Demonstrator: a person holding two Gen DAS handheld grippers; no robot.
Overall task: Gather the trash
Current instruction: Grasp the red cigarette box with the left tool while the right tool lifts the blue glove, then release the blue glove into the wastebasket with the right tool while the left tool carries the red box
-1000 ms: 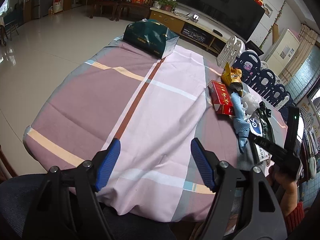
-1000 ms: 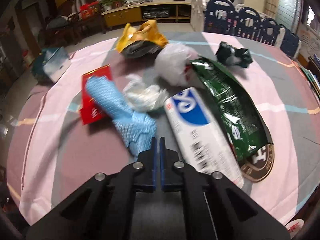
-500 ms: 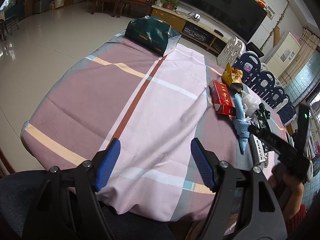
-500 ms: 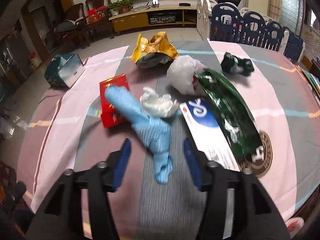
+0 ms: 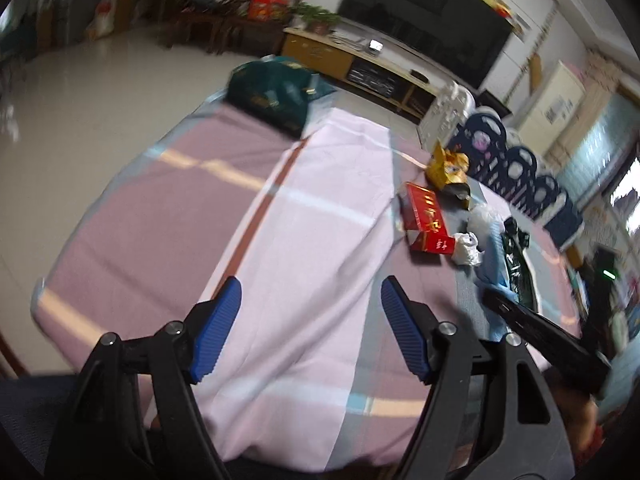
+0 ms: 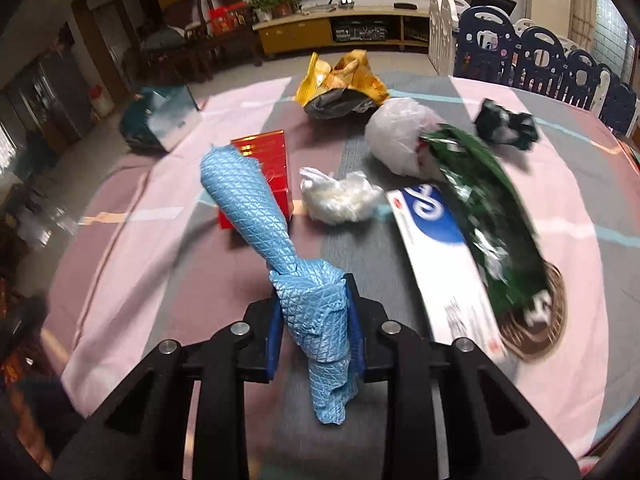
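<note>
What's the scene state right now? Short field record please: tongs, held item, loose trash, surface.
left tongs: open, nothing between them, over bare cloth
right tongs: have just closed on the blue cloth
held item: blue cloth, near end pinched, far end trailing over the red box
loose trash: yellow bag, white plastic bag, crumpled wrap, white-and-blue box, green packet, dark wad
surface: table with a pink striped tablecloth
</note>
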